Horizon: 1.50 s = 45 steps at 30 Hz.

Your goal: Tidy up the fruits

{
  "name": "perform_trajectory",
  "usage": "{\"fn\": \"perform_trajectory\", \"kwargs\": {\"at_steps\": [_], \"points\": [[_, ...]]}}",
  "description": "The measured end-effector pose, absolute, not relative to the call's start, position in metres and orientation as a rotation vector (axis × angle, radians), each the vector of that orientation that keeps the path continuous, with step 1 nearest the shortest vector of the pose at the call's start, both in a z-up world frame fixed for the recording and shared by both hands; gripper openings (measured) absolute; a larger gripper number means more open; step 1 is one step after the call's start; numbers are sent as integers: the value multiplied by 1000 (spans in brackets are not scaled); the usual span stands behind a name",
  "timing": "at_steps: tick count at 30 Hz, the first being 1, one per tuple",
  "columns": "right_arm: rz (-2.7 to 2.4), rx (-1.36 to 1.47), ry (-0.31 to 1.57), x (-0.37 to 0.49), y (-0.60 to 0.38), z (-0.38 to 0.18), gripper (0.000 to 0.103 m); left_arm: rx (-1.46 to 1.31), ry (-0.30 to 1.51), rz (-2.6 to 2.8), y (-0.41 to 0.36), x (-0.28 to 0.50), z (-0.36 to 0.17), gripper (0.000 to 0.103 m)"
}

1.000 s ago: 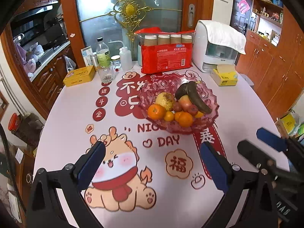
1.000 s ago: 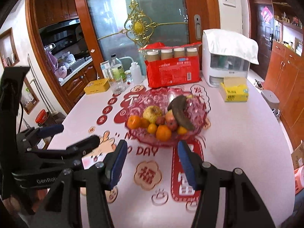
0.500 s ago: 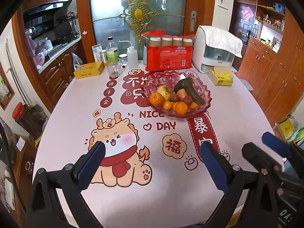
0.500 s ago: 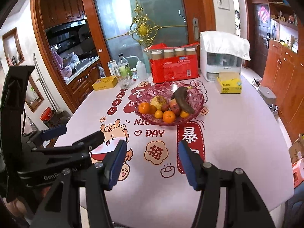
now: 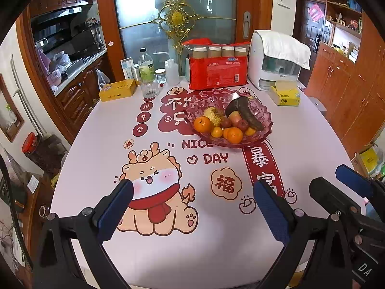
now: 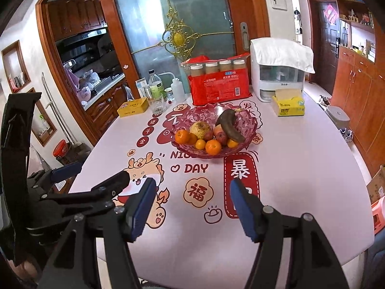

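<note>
A pink glass fruit bowl [image 5: 266,114] [image 6: 250,122] sits on the table beyond both grippers. It holds a dark overripe banana [image 5: 245,113] [image 6: 229,125], several oranges [image 5: 202,123] [image 6: 213,147], a yellowish pear [image 5: 214,115] [image 6: 199,128] and small red apples [image 5: 242,125]. My left gripper [image 5: 192,207] is open and empty, near the table's front edge over the dragon print. My right gripper [image 6: 192,204] is open and empty, also at the front edge. Each gripper shows at the side of the other's view.
Behind the bowl stand a red pack of bottles [image 5: 217,68], a white appliance with a towel [image 5: 279,62] and a yellow tissue pack [image 5: 285,95]. A glass [image 5: 149,86], bottles [image 5: 145,66] and a yellow box [image 5: 118,90] stand at the back left.
Both grippers have pulled back from the bowl toward the table's front edge; the bowl looks smaller and farther. Both stay open and empty.
</note>
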State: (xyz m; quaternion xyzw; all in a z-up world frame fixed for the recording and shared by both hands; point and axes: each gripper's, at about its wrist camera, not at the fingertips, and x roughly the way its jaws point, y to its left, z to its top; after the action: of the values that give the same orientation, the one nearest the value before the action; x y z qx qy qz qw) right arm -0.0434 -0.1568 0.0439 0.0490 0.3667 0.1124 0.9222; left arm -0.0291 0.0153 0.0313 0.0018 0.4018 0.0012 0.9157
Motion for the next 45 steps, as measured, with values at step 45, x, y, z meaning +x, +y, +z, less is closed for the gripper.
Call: {"fn": "perform_trajectory", "kwargs": {"at_steps": [45], "points": [[232,99,806,-31,-154,28,65,-9,869,3,19,-19,14,99]]}}
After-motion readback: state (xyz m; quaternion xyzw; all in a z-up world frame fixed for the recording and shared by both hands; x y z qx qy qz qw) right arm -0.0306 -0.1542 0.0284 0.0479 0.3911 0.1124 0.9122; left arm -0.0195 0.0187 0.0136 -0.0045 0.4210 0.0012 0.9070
